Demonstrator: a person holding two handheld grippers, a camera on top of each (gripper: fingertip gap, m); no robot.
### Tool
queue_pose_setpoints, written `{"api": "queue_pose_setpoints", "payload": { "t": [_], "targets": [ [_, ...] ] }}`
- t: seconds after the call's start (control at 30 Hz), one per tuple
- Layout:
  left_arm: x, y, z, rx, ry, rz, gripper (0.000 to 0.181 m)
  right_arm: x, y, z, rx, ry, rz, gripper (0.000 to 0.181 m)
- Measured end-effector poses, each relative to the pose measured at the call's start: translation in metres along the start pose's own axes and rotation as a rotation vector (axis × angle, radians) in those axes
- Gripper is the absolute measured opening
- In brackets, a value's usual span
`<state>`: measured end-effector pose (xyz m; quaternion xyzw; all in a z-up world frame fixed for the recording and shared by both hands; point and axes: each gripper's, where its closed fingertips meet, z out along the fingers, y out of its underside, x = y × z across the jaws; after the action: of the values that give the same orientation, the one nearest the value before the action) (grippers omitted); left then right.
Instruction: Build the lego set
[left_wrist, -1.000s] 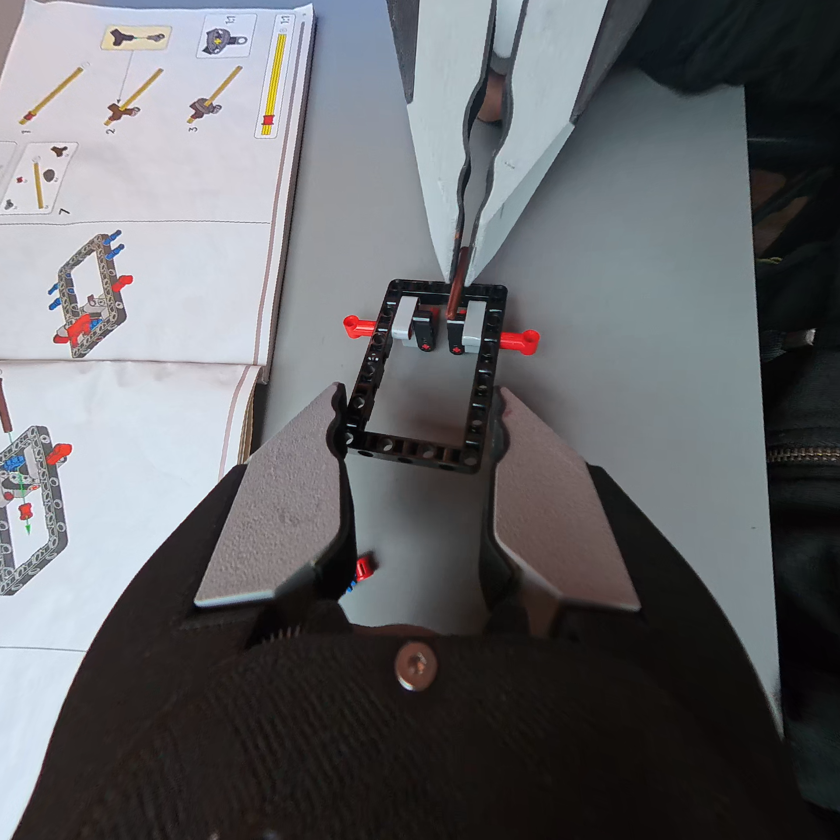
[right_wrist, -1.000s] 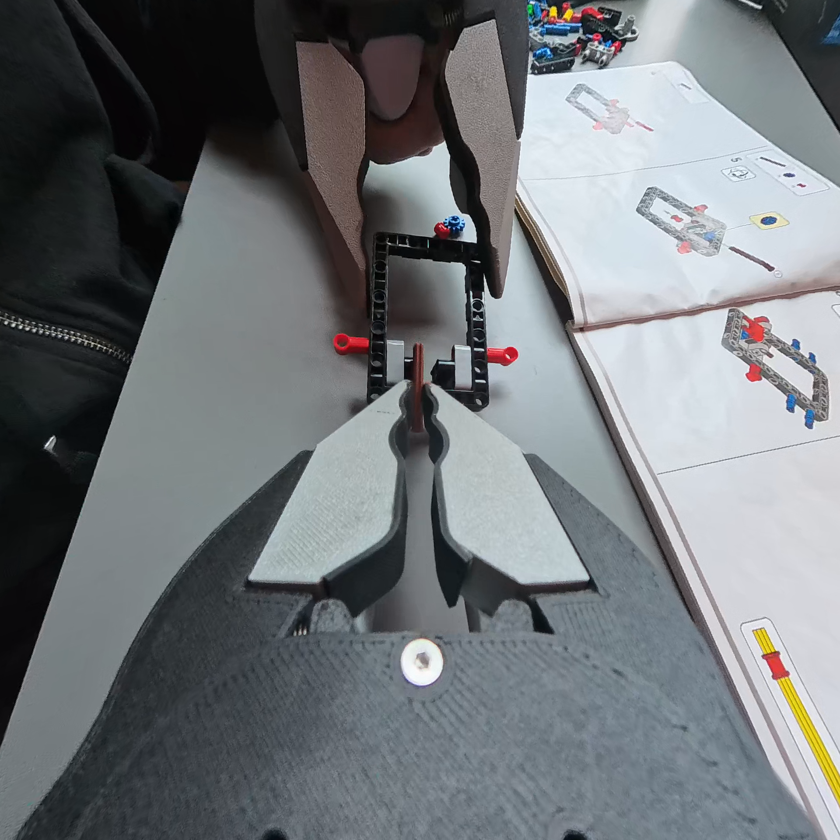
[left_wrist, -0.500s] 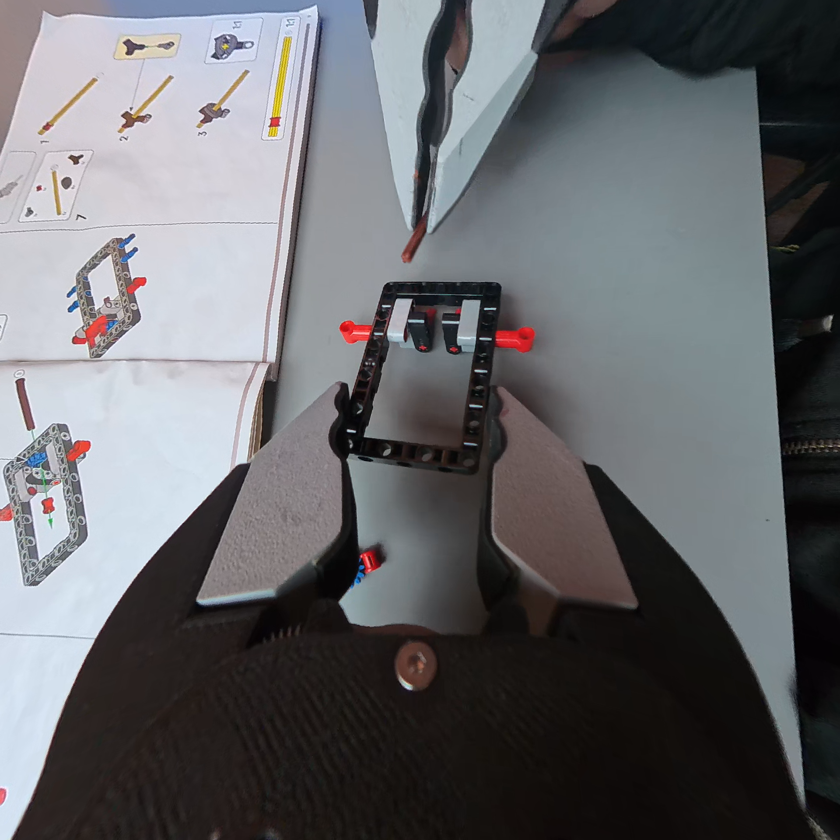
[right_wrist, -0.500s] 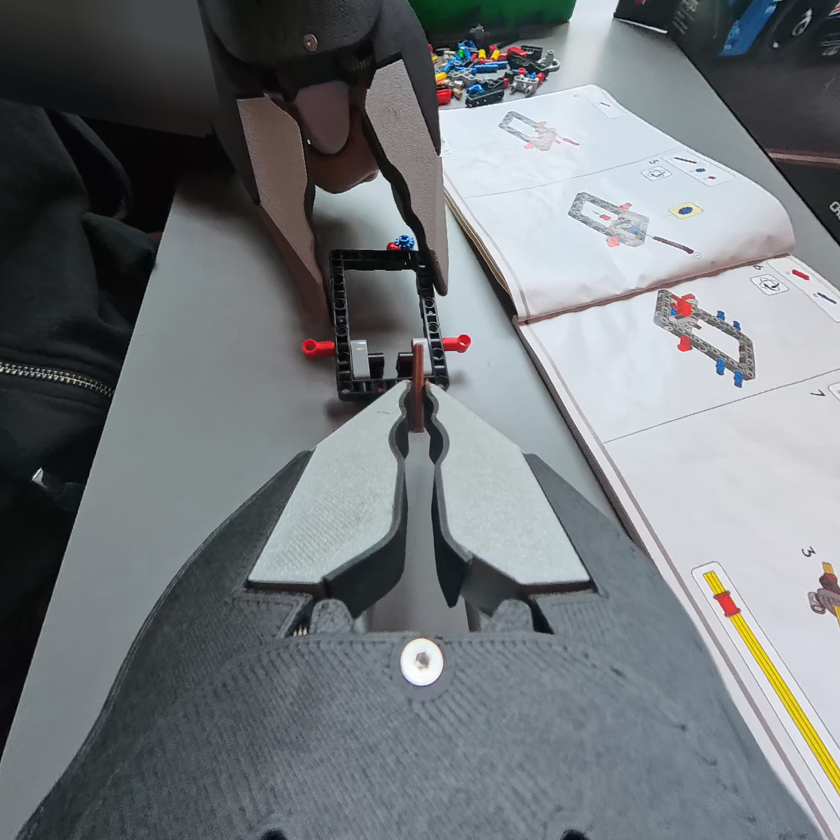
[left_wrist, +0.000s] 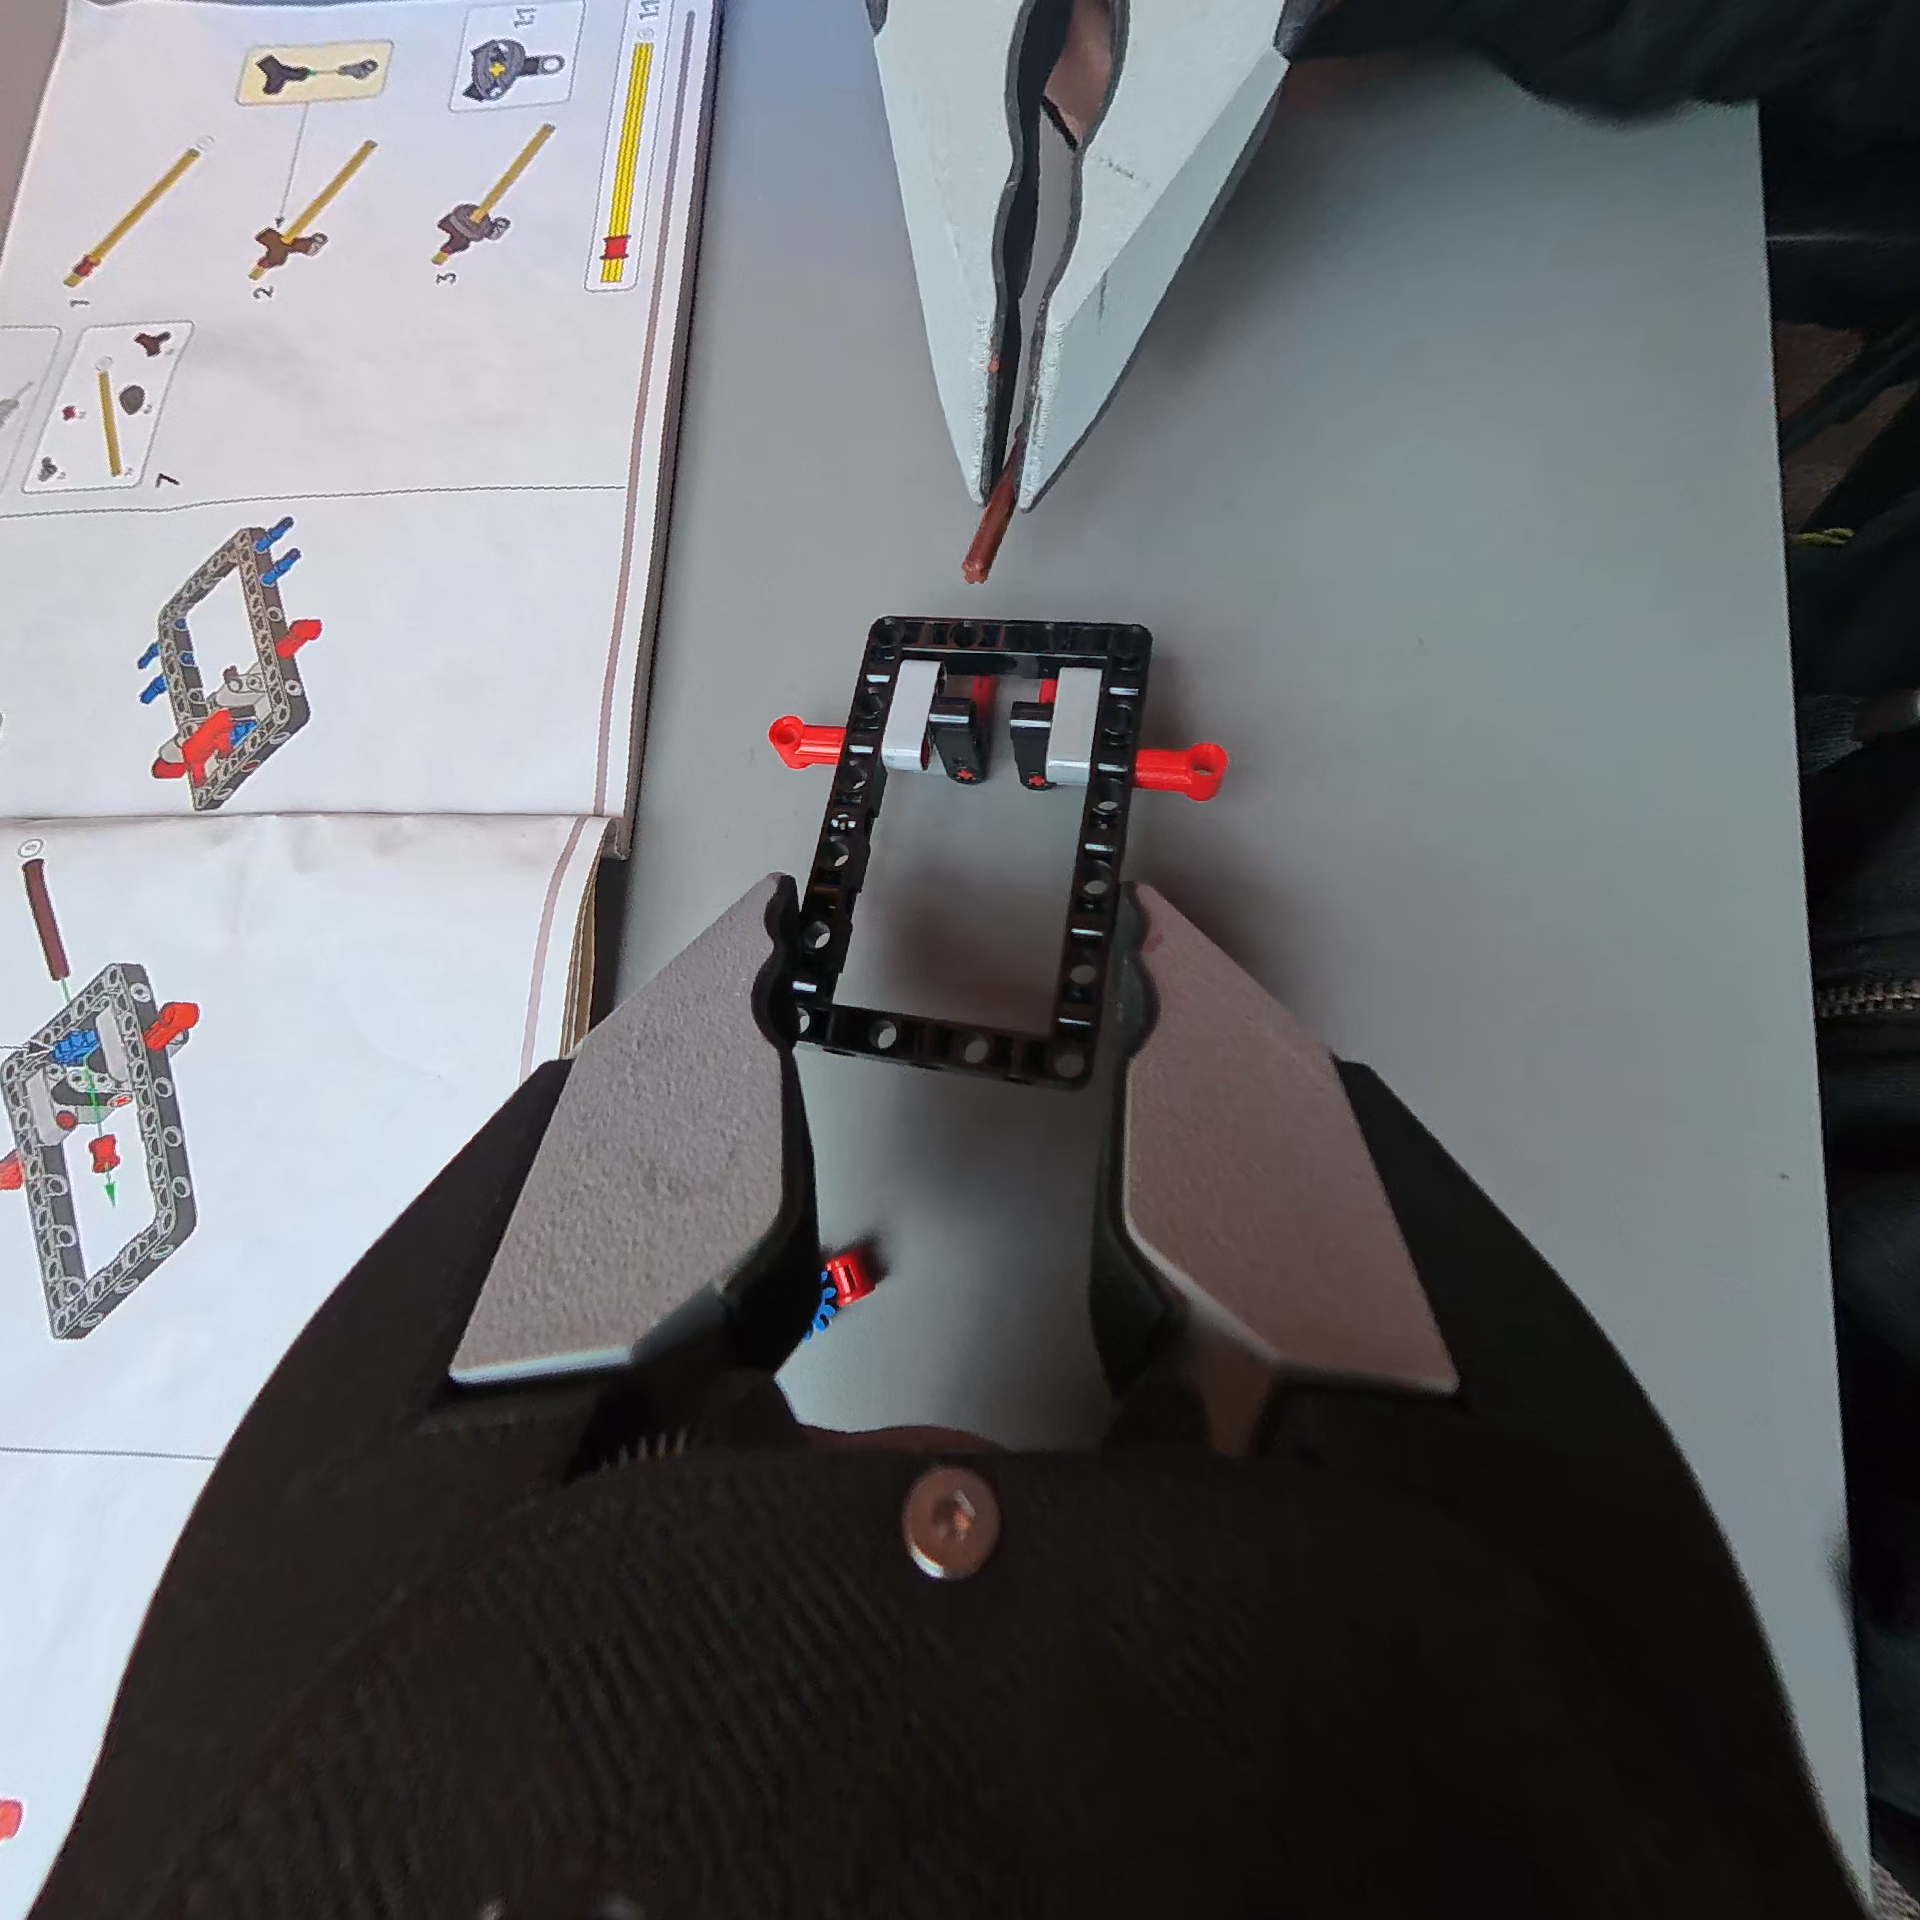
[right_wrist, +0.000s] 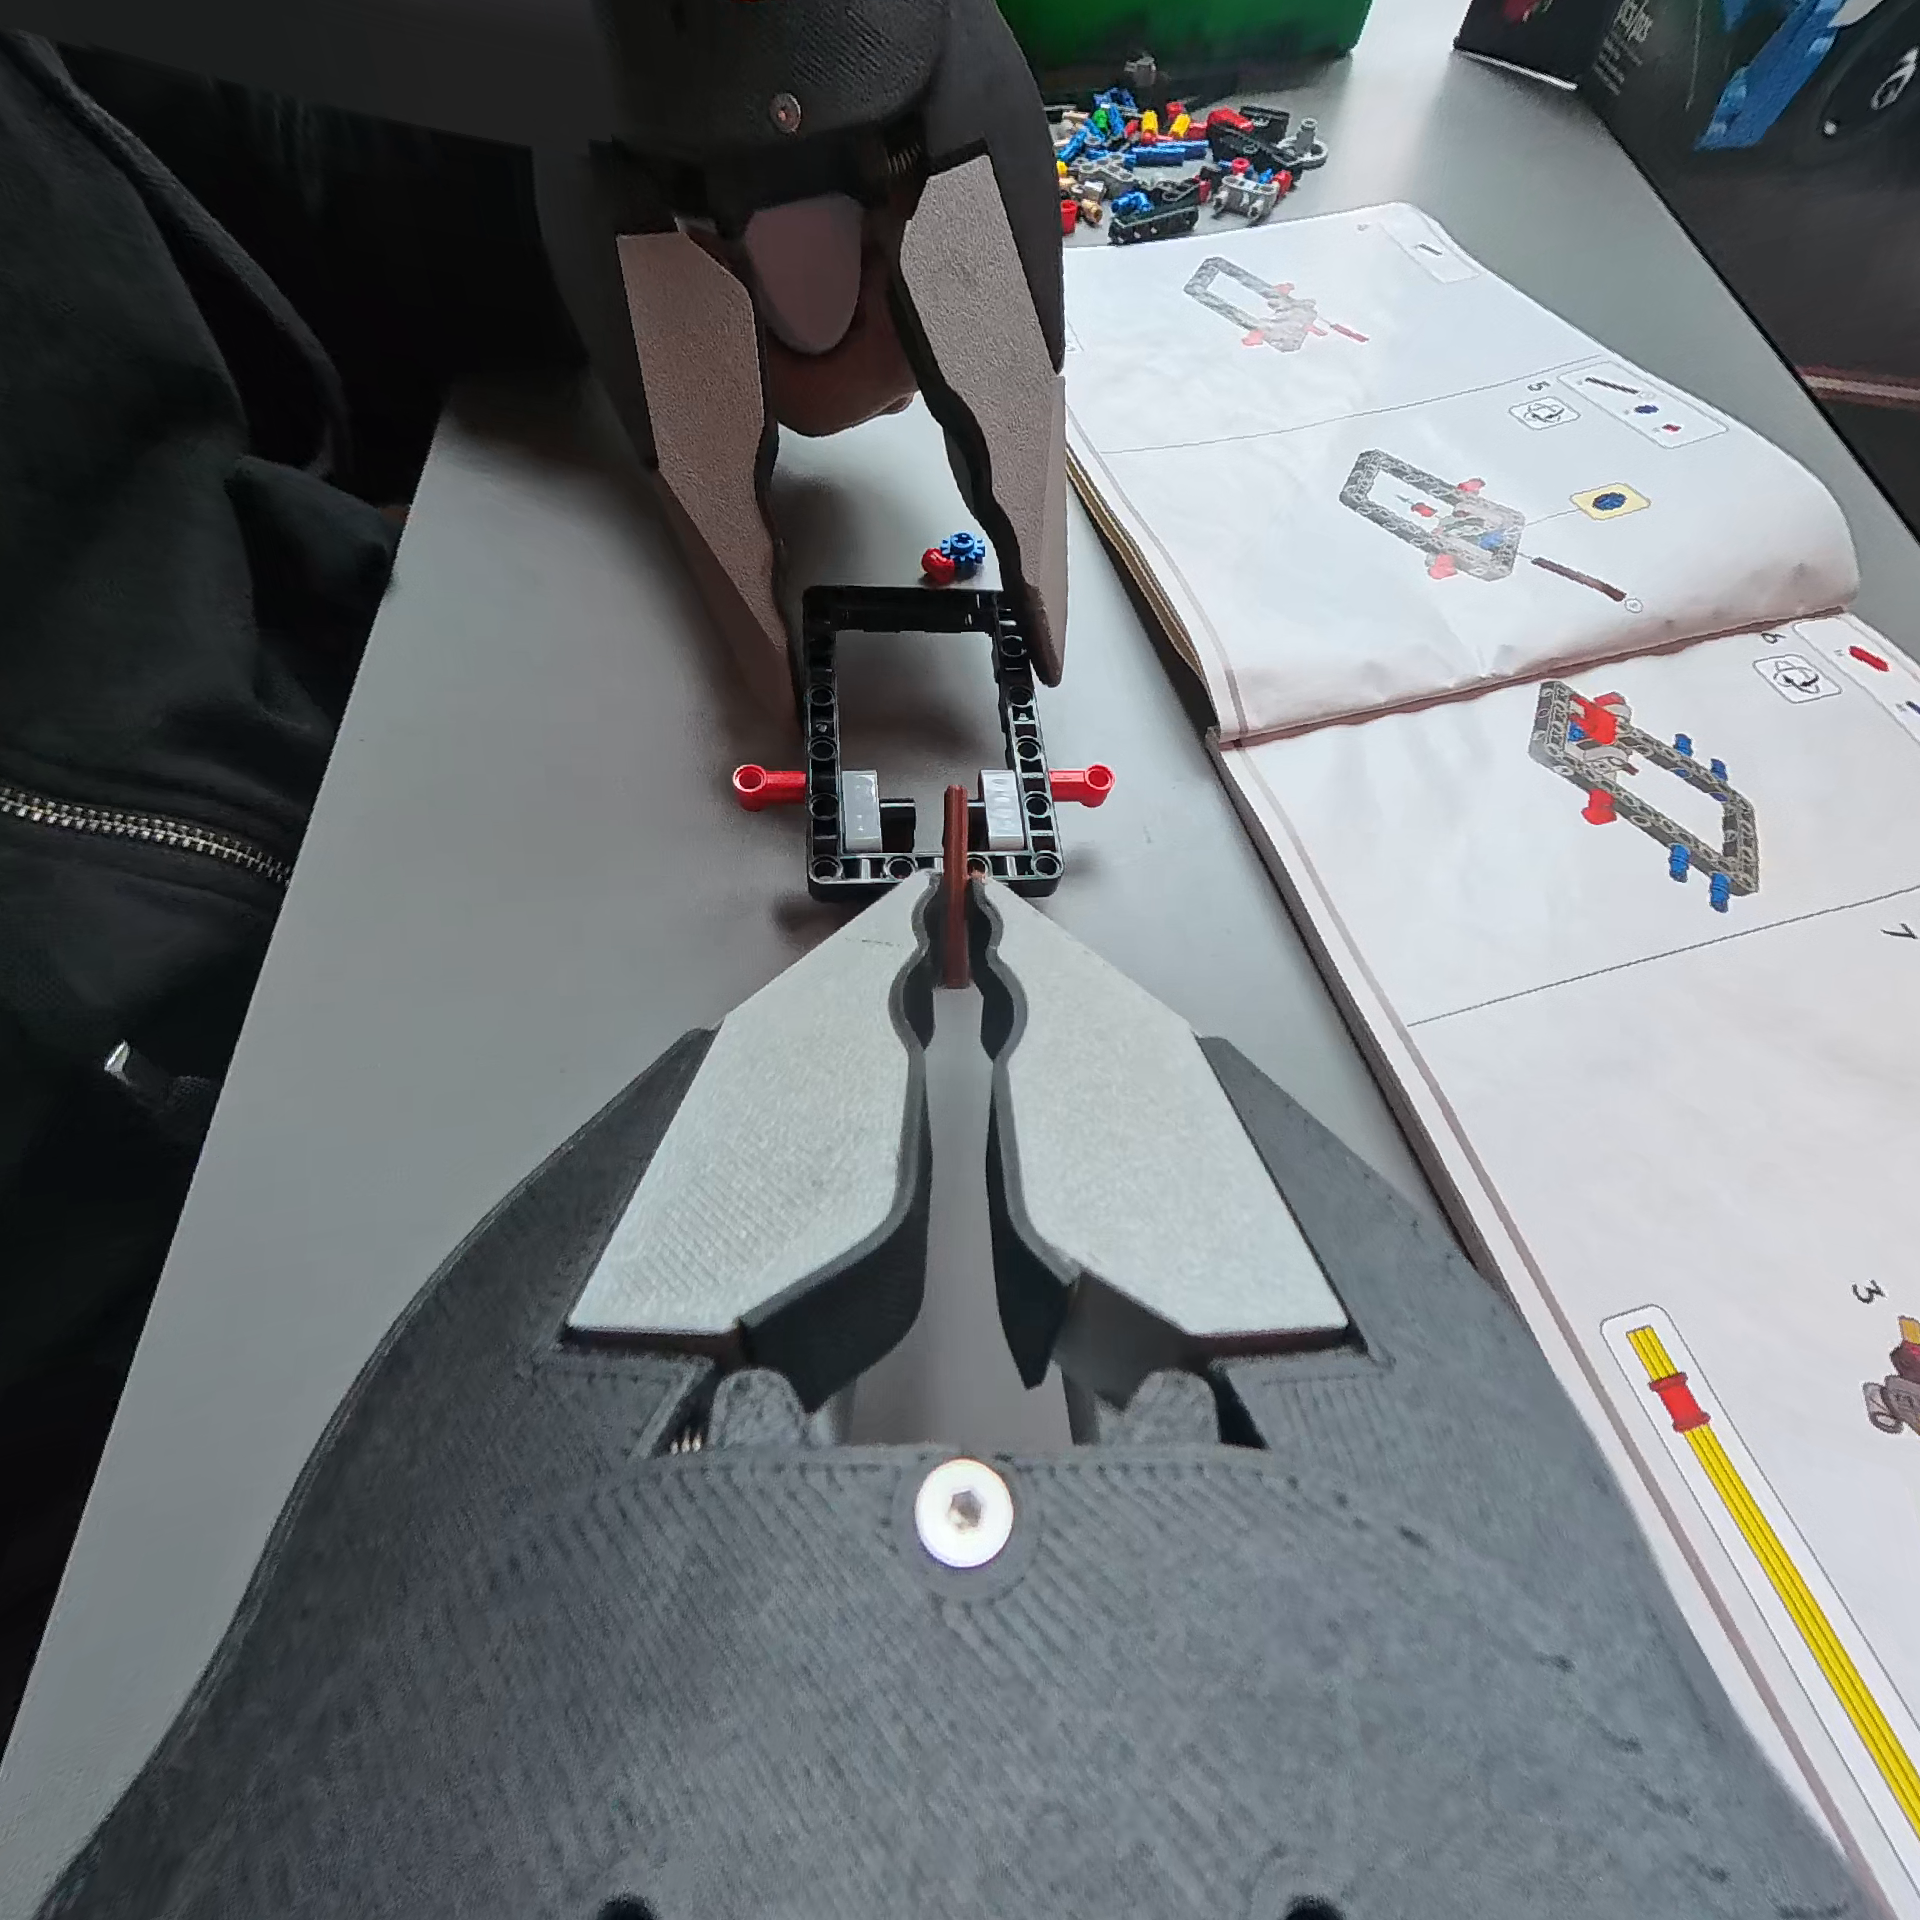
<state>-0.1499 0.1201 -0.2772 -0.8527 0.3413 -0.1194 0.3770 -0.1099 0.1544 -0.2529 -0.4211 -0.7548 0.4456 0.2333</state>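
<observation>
A black rectangular frame (left_wrist: 1099, 862) lies flat on the grey table (left_wrist: 1455, 727). It has a red pin (left_wrist: 798, 740) out of each long side, and grey and black connectors (left_wrist: 914, 722) inside its far end. My left gripper (left_wrist: 956, 966) is shut on the frame's near end, one finger on each long side. My right gripper (right_wrist: 951, 883) is shut on a brown axle (right_wrist: 954, 831). In the left wrist view the axle tip (left_wrist: 982, 551) hangs just beyond the frame's far edge, apart from it. A red bush (left_wrist: 852, 1276) and a blue gear (right_wrist: 962, 551) lie behind the left fingers.
An open instruction booklet (left_wrist: 312, 623) lies beside the frame; it also shows in the right wrist view (right_wrist: 1558, 727). A pile of loose parts (right_wrist: 1174, 166) sits at the table's far end, by a green box (right_wrist: 1174, 26). A person in black clothing (right_wrist: 156, 623) is at the table edge. My right tips are about 15 centimetres from the red bush (left_wrist: 852, 1276), my left tips only 7 centimetres. It turns up in the right wrist view (right_wrist: 936, 563) as well.
The right gripper has drawn the brown axle back from between the frame's black connectors, so its tip now hangs outside the frame's edge. The left gripper still holds the frame.
</observation>
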Motion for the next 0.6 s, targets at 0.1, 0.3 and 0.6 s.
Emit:
{"api": "queue_pose_setpoints", "payload": {
  "t": [0.1, 0.3, 0.6],
  "targets": [
    [0.0006, 0.0005, -0.0002, -0.002, -0.001, 0.006, 0.059, 0.0005, -0.0007, -0.0013, 0.006, 0.001, -0.003, 0.0],
    [0.0004, 0.0001, -0.0013, 0.0, -0.009, 0.014, 0.059, 0.0013, 0.0, -0.0009, 0.008, -0.004, 0.007, 0.0],
    [0.0007, 0.0036, 0.0014, -0.015, -0.01, 0.02, 0.059, 0.0009, 0.0008, -0.0025, 0.006, -0.004, 0.001, 0.0]
  ]
}}
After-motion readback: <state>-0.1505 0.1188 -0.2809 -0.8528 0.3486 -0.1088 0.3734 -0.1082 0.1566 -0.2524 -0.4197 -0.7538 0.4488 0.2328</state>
